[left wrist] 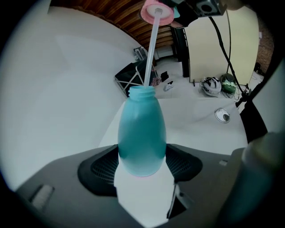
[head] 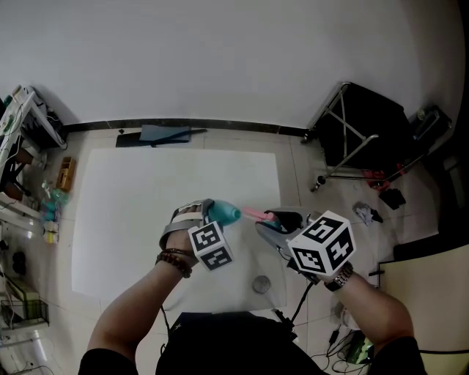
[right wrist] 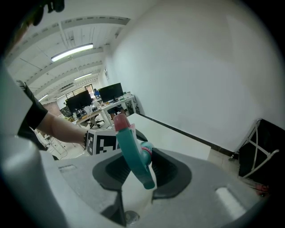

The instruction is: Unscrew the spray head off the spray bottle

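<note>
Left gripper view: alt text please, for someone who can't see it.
A teal bottle sits clamped in the left gripper, its open neck pointing away. The pink-collared spray head hangs above it, unscrewed, its white dip tube reaching down to the neck, over a white table.

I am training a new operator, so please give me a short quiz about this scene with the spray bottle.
1. True or false: the spray head is screwed onto the bottle.
2. Which gripper holds the bottle? A) left B) right C) neither
3. Fill in: the dip tube passes into the bottle through its open ____.
Key: 1 false; 2 A, the left gripper; 3 neck.
</note>
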`<state>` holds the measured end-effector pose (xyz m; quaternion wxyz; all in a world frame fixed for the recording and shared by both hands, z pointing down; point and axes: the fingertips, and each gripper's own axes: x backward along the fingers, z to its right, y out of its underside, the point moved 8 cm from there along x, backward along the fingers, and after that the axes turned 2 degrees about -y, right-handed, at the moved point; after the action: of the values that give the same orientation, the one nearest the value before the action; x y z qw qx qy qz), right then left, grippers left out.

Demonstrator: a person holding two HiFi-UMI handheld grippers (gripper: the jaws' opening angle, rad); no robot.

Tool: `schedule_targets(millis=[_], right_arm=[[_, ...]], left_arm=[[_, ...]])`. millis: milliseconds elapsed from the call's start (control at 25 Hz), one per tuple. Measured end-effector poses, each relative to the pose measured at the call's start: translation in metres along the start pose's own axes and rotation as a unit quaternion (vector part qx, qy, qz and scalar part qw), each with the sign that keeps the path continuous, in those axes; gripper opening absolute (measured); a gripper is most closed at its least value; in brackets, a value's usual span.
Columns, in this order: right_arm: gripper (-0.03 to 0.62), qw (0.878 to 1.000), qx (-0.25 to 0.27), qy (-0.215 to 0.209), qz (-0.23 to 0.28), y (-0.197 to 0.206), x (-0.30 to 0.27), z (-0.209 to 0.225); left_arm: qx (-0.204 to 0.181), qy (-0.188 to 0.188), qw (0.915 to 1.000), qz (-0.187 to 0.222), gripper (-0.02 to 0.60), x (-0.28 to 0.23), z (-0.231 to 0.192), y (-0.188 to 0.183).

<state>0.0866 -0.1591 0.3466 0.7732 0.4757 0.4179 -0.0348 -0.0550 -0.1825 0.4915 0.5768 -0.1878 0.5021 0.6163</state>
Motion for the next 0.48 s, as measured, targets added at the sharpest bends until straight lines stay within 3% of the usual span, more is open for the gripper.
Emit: schedule_targets(millis=[480], right_arm=[[0.118, 1.000, 0.019, -0.019, -0.007, 0.016, -0.008, -0.003]], left_arm=[[-0.035, -0.004, 0.9994, 0.002, 0.356, 0.023, 0.011, -0.020]])
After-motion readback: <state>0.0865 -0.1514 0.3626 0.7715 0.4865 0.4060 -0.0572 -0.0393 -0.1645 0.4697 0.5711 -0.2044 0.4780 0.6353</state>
